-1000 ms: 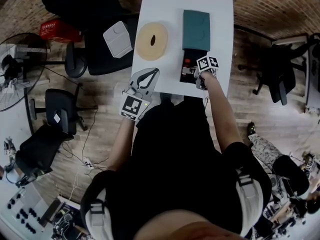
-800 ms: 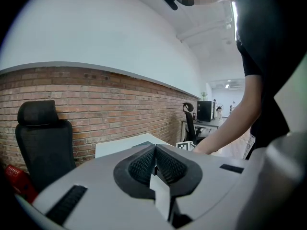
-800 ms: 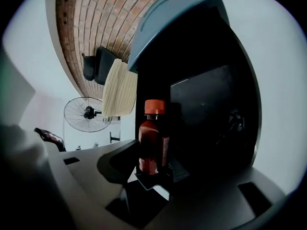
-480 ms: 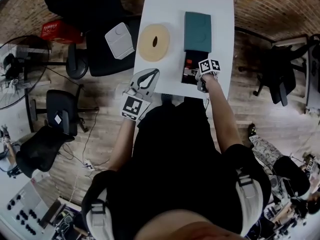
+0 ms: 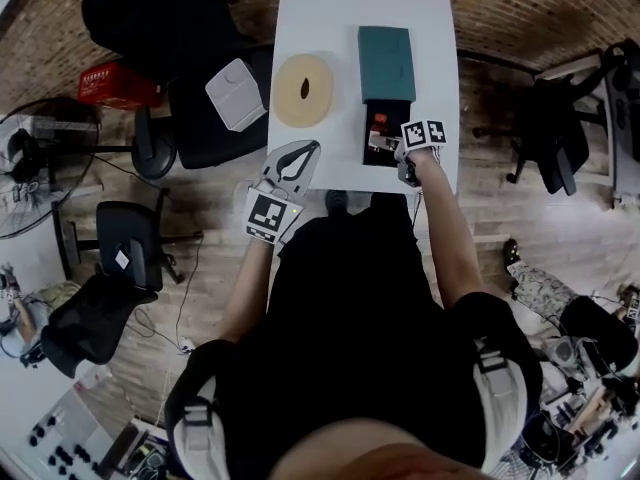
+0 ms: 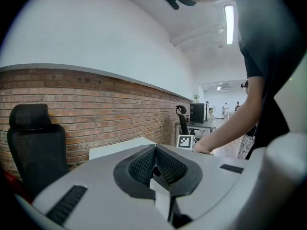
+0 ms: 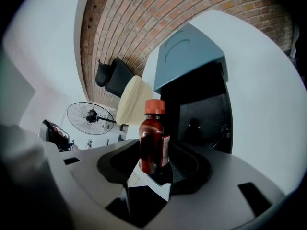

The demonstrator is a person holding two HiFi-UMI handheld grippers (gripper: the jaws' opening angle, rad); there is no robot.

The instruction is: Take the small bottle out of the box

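Observation:
A small bottle (image 7: 153,139) of dark red liquid with an orange-red cap stands upright between the jaws of my right gripper (image 7: 154,163), which is shut on its lower body. In the head view the right gripper (image 5: 390,141) is over the near end of the open black box (image 5: 387,110). The bottle's red cap (image 5: 378,121) shows there. The box's teal lid (image 5: 387,63) lies just beyond it. My left gripper (image 5: 308,148) hangs off the table's near left corner with its jaws together and nothing in them, as the left gripper view (image 6: 154,152) shows.
A round tan disc (image 5: 303,89) with a dark slit lies on the white table (image 5: 330,8), left of the box. Black office chairs stand at the left; one (image 5: 215,118) carries a white pad (image 5: 236,93). A red crate (image 5: 118,85) and a fan (image 5: 40,158) are on the wooden floor.
The head view has shifted slightly. My right gripper keeps the bottle at the box's near end, and the left gripper has hardly moved.

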